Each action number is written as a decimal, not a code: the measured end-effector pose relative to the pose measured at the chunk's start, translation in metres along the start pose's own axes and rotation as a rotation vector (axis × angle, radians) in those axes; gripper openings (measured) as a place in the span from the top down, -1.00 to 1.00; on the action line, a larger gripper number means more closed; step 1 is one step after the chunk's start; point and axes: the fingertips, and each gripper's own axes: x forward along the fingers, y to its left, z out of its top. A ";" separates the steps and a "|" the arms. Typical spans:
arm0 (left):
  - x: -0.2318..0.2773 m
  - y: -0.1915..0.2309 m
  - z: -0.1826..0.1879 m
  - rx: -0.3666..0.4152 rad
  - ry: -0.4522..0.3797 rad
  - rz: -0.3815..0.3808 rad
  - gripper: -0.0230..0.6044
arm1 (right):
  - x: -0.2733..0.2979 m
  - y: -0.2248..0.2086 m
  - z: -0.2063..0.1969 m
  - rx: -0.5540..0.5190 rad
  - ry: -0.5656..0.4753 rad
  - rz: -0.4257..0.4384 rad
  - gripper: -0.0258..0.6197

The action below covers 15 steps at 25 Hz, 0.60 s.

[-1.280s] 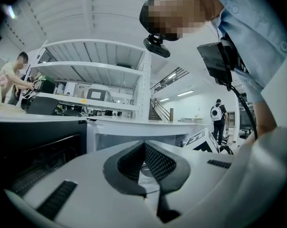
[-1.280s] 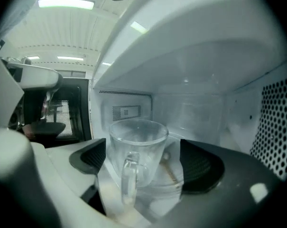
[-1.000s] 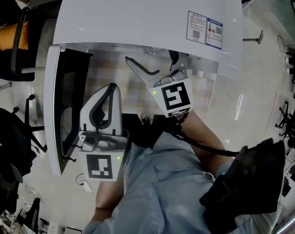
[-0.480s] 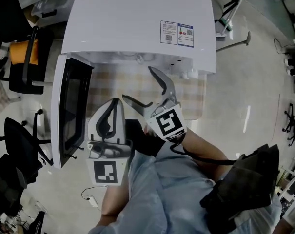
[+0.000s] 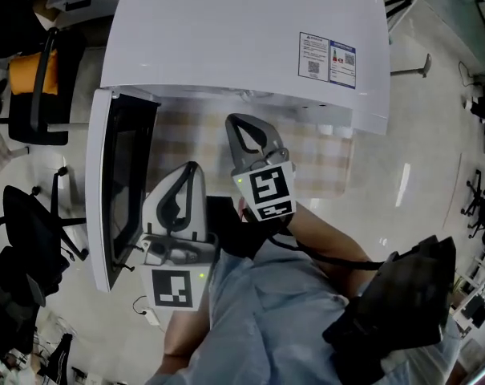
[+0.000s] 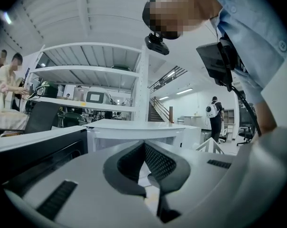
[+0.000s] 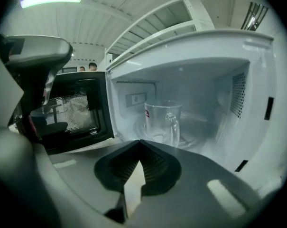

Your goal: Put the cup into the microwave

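Note:
A clear glass cup (image 7: 162, 122) with a handle stands upright on the turntable inside the white microwave (image 7: 214, 80). In the head view the microwave's top (image 5: 226, 38) hides the cup. The microwave door (image 5: 118, 191) hangs open to the left. My right gripper (image 7: 140, 144) is shut and empty, just outside the opening and clear of the cup. In the head view the right gripper (image 5: 240, 127) points at the cavity. My left gripper (image 5: 189, 171) hovers beside the open door, shut on nothing, and in its own view the left gripper (image 6: 144, 145) shows its jaws meeting.
A checkered cloth (image 5: 186, 131) covers the surface in front of the microwave. Office chairs (image 5: 26, 79) stand on the floor to the left. In the left gripper view, white shelving (image 6: 86, 75) and people fill the background. A black pack (image 5: 410, 295) hangs at the person's right side.
The right gripper's jaws were spread wide in front of the microwave and have closed empty. It pulled back a little and sank. The left gripper has barely moved.

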 end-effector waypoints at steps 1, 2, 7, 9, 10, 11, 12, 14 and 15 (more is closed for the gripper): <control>0.003 0.005 -0.003 -0.006 0.007 -0.002 0.91 | 0.007 -0.003 -0.001 0.000 0.008 -0.017 0.92; 0.005 0.009 -0.005 -0.013 0.013 -0.005 0.91 | 0.013 -0.006 -0.002 0.003 0.015 -0.034 0.92; 0.018 0.022 -0.017 -0.042 0.041 -0.028 0.91 | 0.033 -0.016 -0.001 0.034 0.033 -0.071 0.92; 0.023 0.024 -0.019 -0.053 0.043 -0.038 0.91 | 0.036 -0.021 0.002 0.038 0.028 -0.089 0.92; 0.026 0.025 -0.020 -0.058 0.044 -0.043 0.91 | 0.038 -0.024 0.003 0.042 0.029 -0.095 0.92; 0.028 0.026 -0.020 -0.061 0.045 -0.047 0.91 | 0.041 -0.027 0.004 0.047 0.031 -0.100 0.92; 0.031 0.028 -0.021 -0.063 0.045 -0.049 0.91 | 0.043 -0.029 0.005 0.049 0.034 -0.103 0.92; 0.034 0.032 -0.021 -0.069 0.046 -0.048 0.91 | 0.047 -0.033 0.007 0.049 0.039 -0.108 0.92; 0.036 0.034 -0.021 -0.072 0.047 -0.047 0.91 | 0.049 -0.034 0.009 0.047 0.040 -0.109 0.92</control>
